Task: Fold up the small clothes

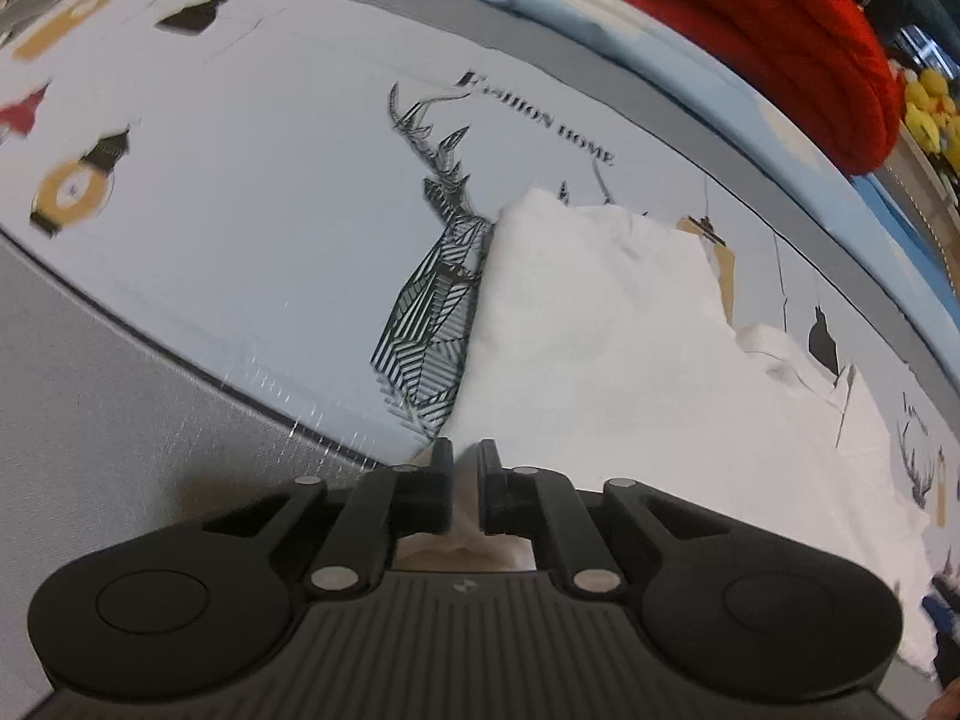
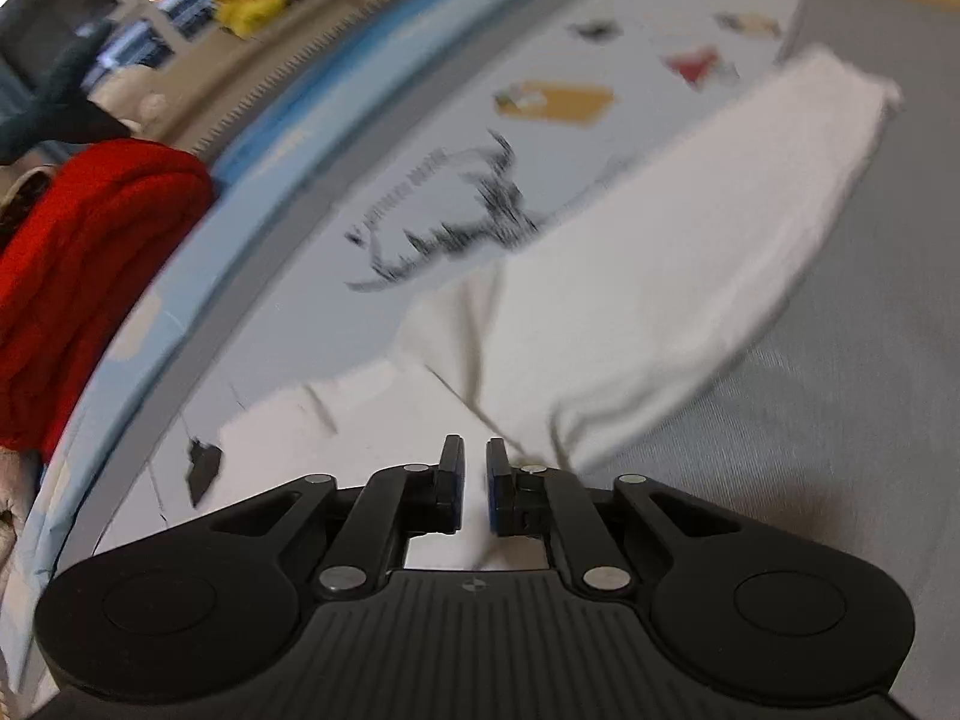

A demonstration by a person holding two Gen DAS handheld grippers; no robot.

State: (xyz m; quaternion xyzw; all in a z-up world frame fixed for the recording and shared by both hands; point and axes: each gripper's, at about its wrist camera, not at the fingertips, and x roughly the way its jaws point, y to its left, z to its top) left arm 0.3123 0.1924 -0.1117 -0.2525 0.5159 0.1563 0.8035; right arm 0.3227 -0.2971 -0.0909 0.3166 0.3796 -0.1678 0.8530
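Two grippers over one white garment [image 1: 600,324], spread on a printed sheet [image 1: 240,210] with a striped deer head [image 1: 438,294] and "FASHION HOME" lettering.

Left wrist view first: grey fabric border [image 1: 120,396] at far left, then the deer print, then the white cloth running from just right of the deer down to the lower right. Left gripper [image 1: 465,456] at the garment's near corner, jaws drawn nearly together, a pinch of pale cloth caught between them. Red knitted item [image 1: 780,42] up top right, yellow plush toys [image 1: 930,114] beyond.

Right wrist view, blurred: red knit [image 2: 90,264] at far left, pale blue edging [image 2: 198,252] beside it, the smeared deer print [image 2: 480,216] mid-frame, the white garment [image 2: 660,276] stretching away up to the right onto grey fabric [image 2: 840,390]. Right gripper [image 2: 475,456] at the garment's near edge, jaws slightly apart, white cloth showing in the narrow gap; cannot tell whether pinched or merely beneath.
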